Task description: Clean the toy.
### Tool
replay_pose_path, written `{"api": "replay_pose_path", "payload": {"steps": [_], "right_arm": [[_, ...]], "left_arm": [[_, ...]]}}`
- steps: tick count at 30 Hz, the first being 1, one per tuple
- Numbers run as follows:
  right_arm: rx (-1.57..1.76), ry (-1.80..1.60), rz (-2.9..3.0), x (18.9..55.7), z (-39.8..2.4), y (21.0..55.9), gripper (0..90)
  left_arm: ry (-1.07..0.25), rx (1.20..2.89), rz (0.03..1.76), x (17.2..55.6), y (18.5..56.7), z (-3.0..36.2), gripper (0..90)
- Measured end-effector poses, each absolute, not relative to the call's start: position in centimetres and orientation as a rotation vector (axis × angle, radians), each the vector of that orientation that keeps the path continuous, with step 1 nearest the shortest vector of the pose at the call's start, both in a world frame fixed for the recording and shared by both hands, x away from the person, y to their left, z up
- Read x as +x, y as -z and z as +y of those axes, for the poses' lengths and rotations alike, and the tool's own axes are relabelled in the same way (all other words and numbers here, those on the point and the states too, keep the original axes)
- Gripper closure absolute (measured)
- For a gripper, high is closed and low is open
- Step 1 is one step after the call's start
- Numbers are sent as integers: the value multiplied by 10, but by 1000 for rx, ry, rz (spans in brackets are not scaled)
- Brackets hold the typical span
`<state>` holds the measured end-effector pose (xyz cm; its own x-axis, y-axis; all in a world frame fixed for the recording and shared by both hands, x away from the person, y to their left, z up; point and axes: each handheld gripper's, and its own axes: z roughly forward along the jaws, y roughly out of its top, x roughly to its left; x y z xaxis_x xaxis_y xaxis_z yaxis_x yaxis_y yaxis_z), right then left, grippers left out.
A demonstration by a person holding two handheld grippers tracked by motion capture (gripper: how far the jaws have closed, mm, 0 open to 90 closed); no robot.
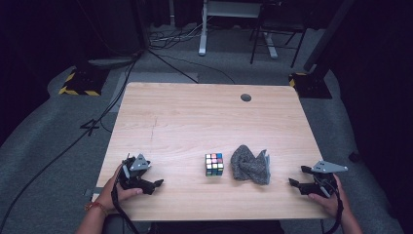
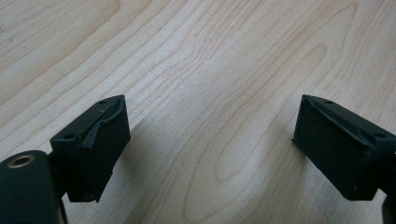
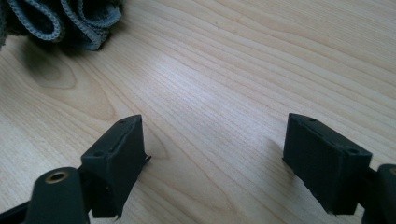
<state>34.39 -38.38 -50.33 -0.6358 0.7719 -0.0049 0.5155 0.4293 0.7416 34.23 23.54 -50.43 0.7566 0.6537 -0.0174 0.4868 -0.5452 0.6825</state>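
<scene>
A scrambled colour cube (image 1: 214,165) stands near the front middle of the wooden table (image 1: 195,117). Just right of it lies a crumpled grey cloth (image 1: 251,165), whose hemmed folds (image 3: 65,21) show at the top left of the right gripper view. My left gripper (image 1: 155,184) rests at the table's front left in a hand, its jaws open over bare wood (image 2: 210,135). My right gripper (image 1: 297,176) sits at the front right, pointing toward the cloth, with its jaws open and nothing between them (image 3: 212,154).
A round cable hole (image 1: 246,97) sits near the table's far edge. Beyond the table are floor cables, a yellow-and-black striped base (image 1: 80,83) at the left and desk legs (image 1: 202,34) at the back.
</scene>
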Motion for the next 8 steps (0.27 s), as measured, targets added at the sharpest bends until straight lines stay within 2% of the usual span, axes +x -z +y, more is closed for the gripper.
{"api": "replay_pose_path", "payload": {"steps": [8], "right_arm": [[1102, -1037, 2344, 344, -384, 503, 207]], "left_arm": [[-311, 2261, 854, 342, 504, 235, 110]]}}
